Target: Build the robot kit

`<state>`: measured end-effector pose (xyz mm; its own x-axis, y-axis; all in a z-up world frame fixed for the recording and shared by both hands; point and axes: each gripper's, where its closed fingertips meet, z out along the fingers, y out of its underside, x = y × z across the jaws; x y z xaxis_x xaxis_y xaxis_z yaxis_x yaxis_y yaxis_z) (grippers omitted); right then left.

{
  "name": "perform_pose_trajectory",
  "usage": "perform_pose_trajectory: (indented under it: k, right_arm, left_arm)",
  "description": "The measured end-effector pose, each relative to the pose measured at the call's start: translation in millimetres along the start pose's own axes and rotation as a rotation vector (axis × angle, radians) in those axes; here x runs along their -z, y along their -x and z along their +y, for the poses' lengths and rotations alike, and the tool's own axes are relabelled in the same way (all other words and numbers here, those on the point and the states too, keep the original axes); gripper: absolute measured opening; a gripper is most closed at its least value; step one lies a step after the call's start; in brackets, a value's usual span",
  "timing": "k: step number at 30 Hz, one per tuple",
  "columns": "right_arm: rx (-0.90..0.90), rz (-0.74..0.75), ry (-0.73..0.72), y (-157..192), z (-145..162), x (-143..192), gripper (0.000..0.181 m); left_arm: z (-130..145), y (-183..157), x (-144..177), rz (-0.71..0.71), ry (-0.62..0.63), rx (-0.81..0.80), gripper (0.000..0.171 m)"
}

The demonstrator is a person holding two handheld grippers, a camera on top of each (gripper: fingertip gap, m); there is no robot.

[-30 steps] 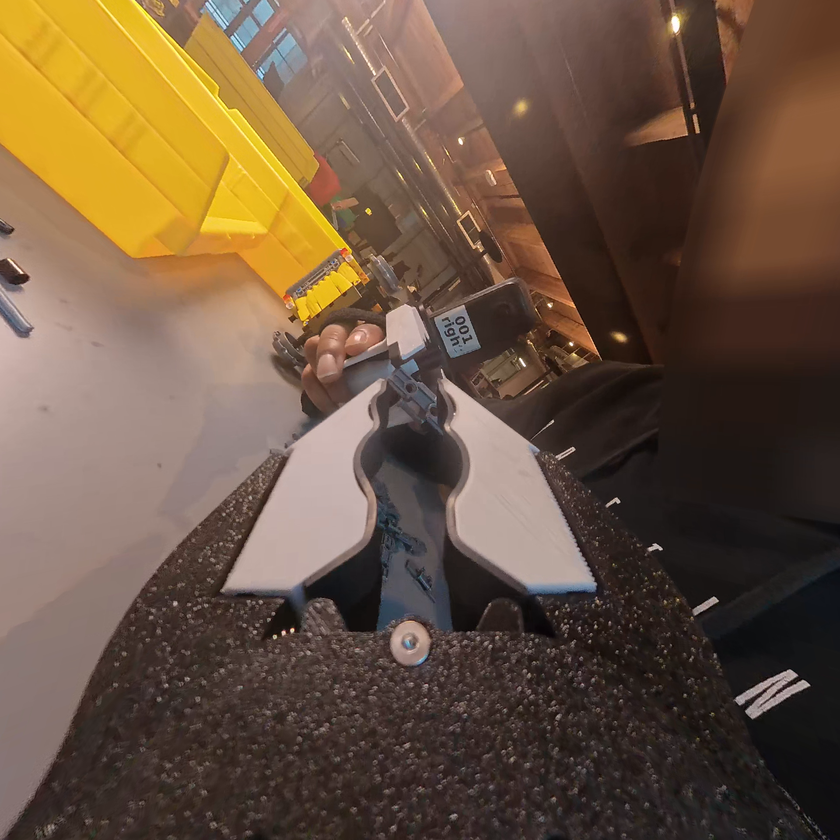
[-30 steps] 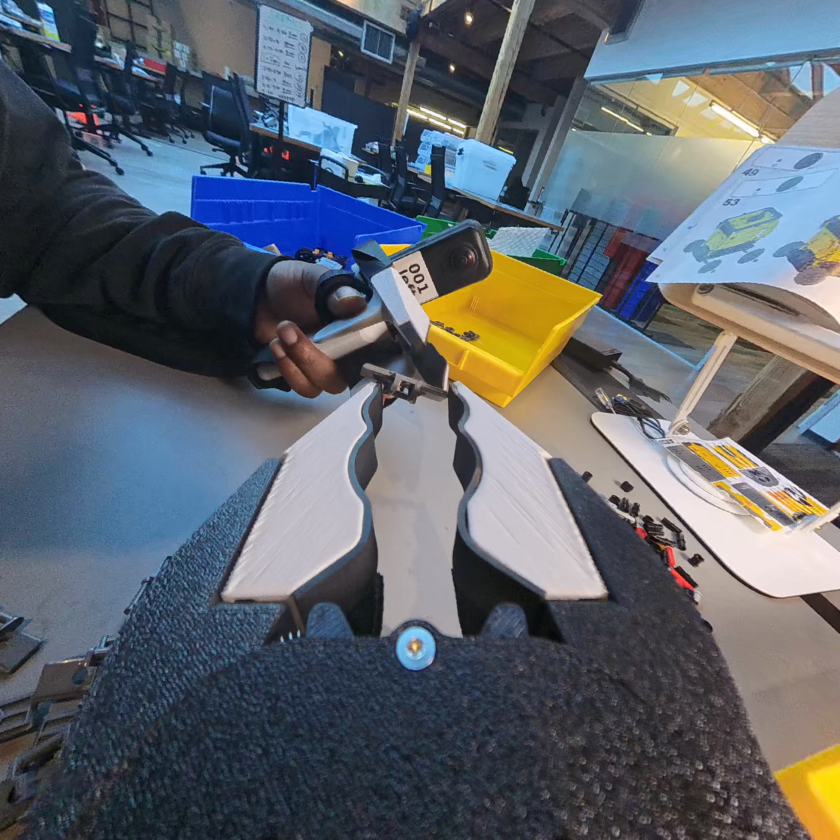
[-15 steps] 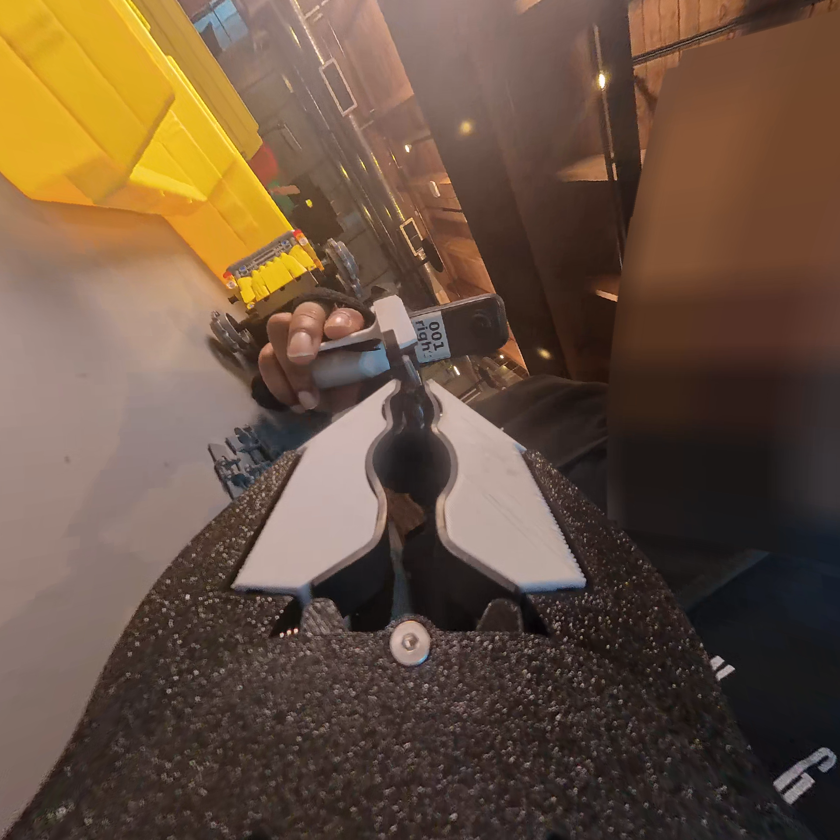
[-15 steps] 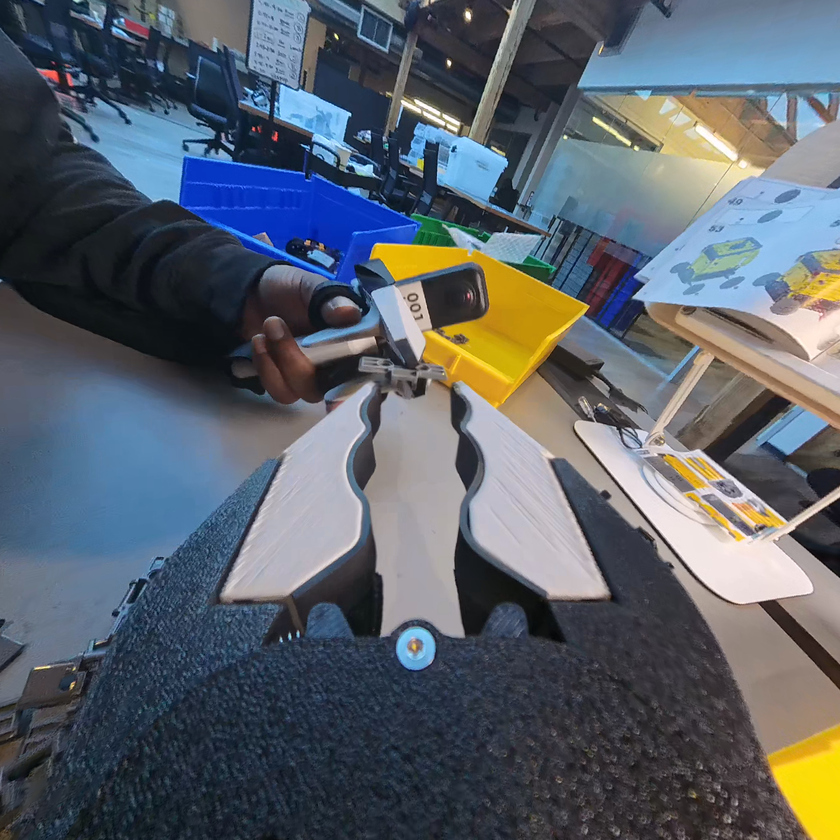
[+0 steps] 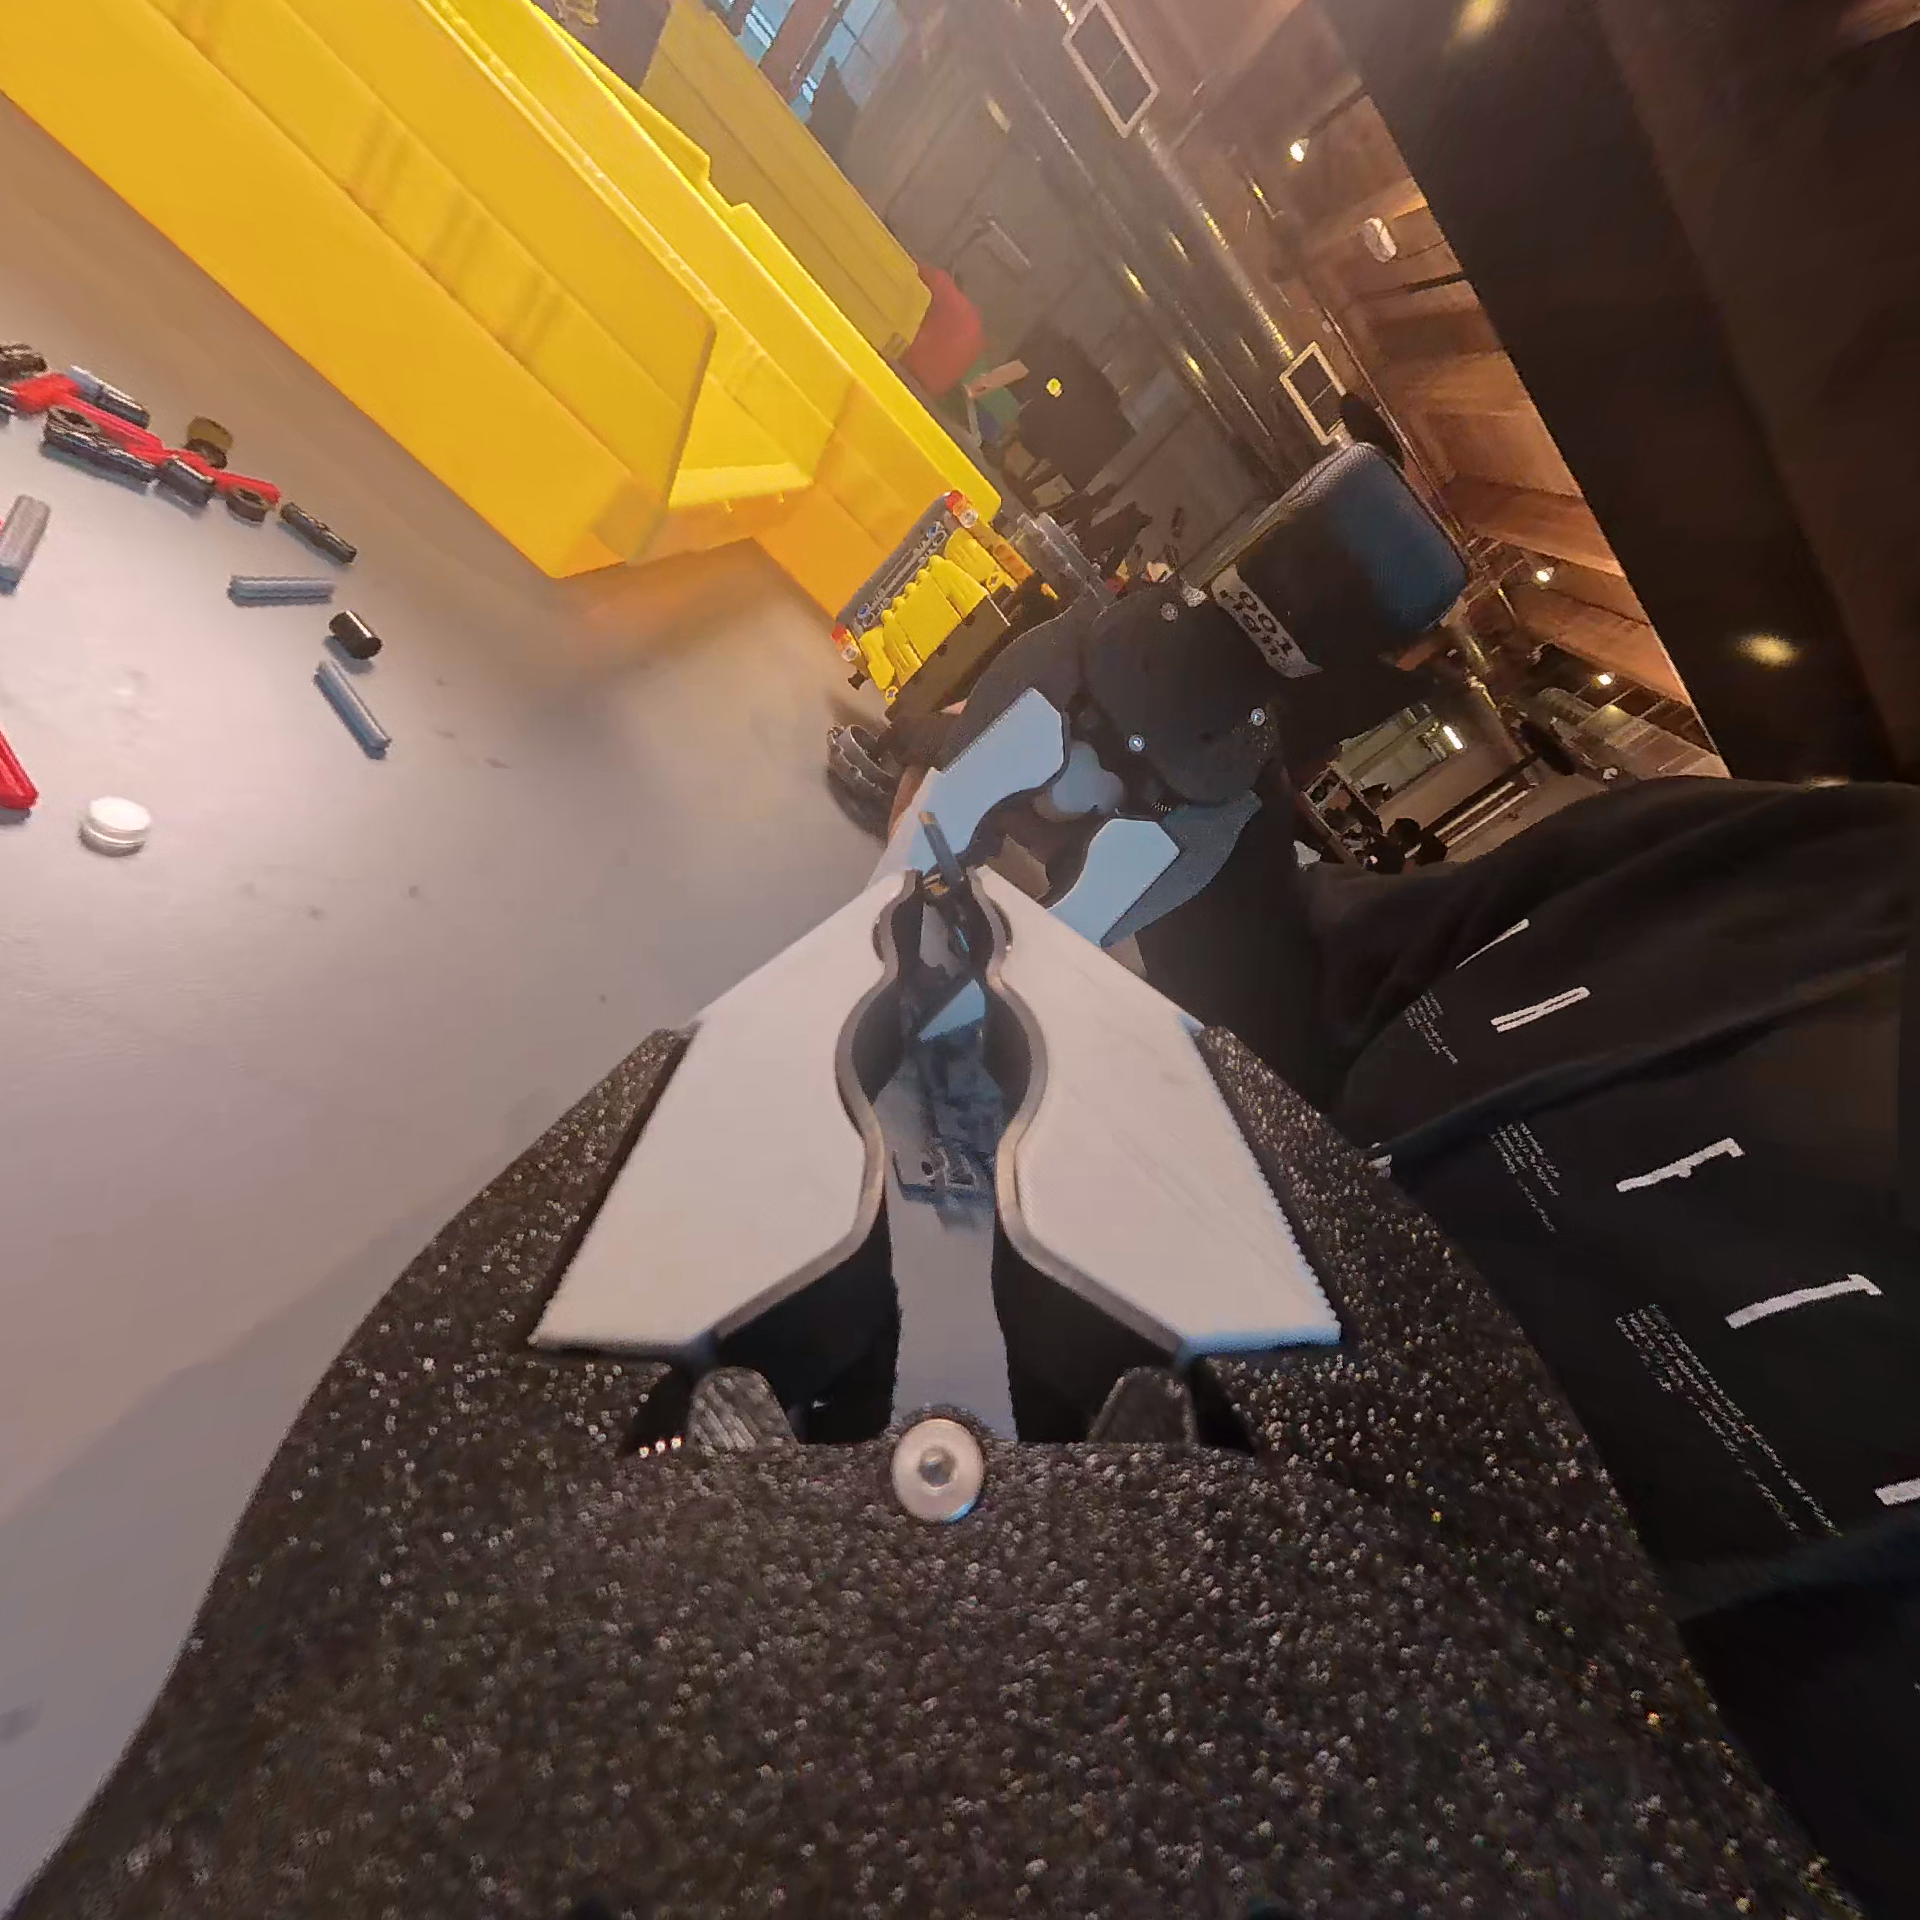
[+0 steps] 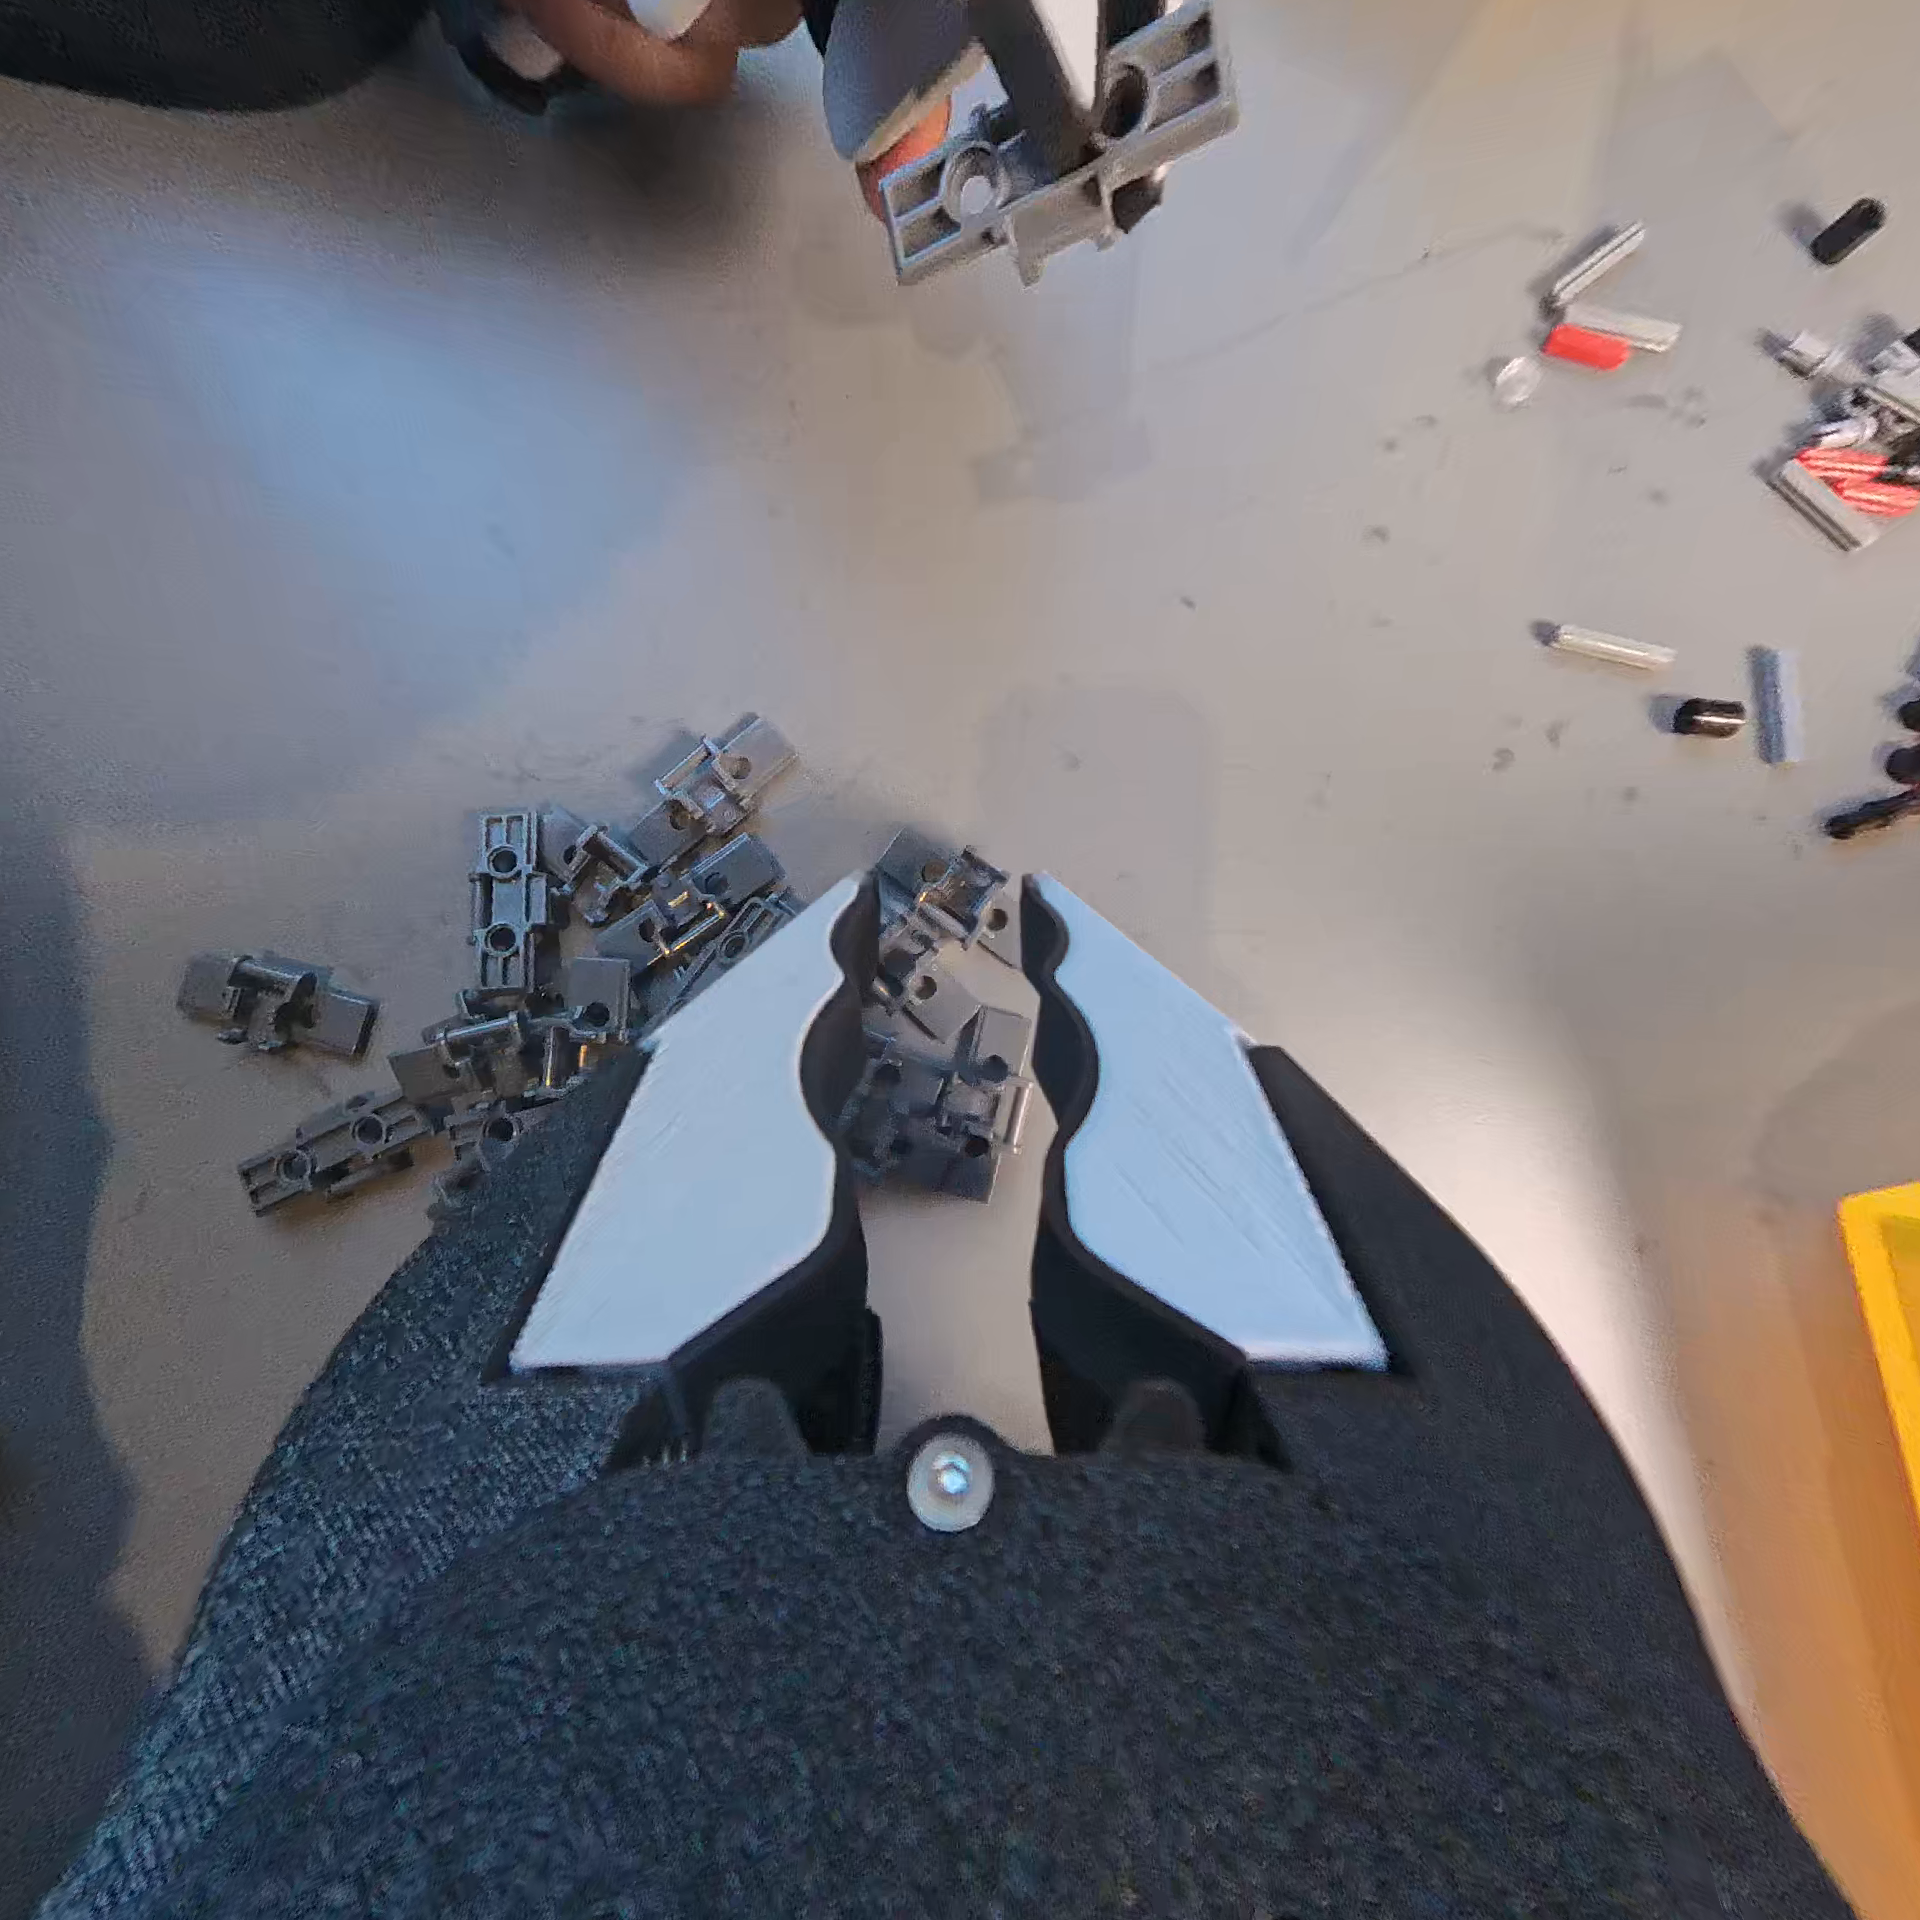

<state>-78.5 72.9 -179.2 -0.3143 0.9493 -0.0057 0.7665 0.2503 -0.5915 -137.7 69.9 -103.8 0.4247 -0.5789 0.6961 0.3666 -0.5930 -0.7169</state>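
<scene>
The left hand-held gripper (image 6: 1049, 114) pinches a grey link (image 6: 1060, 177), its long axis level above the desk (image 6: 623, 468). The right hand-held gripper (image 6: 943, 894), fingers parted, points down over the link pile (image 6: 582, 977).

On the pale grey worktop (image 6: 1195, 644) small red, black and grey plastic pins and axles (image 5: 187, 473) lie scattered near large yellow plastic bins (image 5: 499, 343). A yellow toy brick vehicle (image 5: 935, 613) stands just beyond the bins. A flat white round cap (image 5: 116, 824) lies apart from the pins.
</scene>
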Motion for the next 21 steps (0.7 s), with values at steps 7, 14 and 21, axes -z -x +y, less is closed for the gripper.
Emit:
perform_pose_trajectory:
  k: [7, 14, 21]
  right_arm:
    - [-0.054, -0.015, 0.003, -3.9, 1.0, -7.6, 0.014]
    - [0.152, 0.014, -0.098, 9.2, -23.3, -26.1, 0.002]
    - [0.151, -0.044, -0.108, 13.4, -28.3, -15.8, 0.023]
  left_arm:
    - [11.2, 5.1, -3.3, -0.046, 0.071, -0.03, 0.006]
    - [6.1, 5.7, 0.1, -0.055, 0.049, -0.029, 0.006]
    - [3.7, 10.2, 3.6, -0.074, 0.043, -0.031, 0.006]
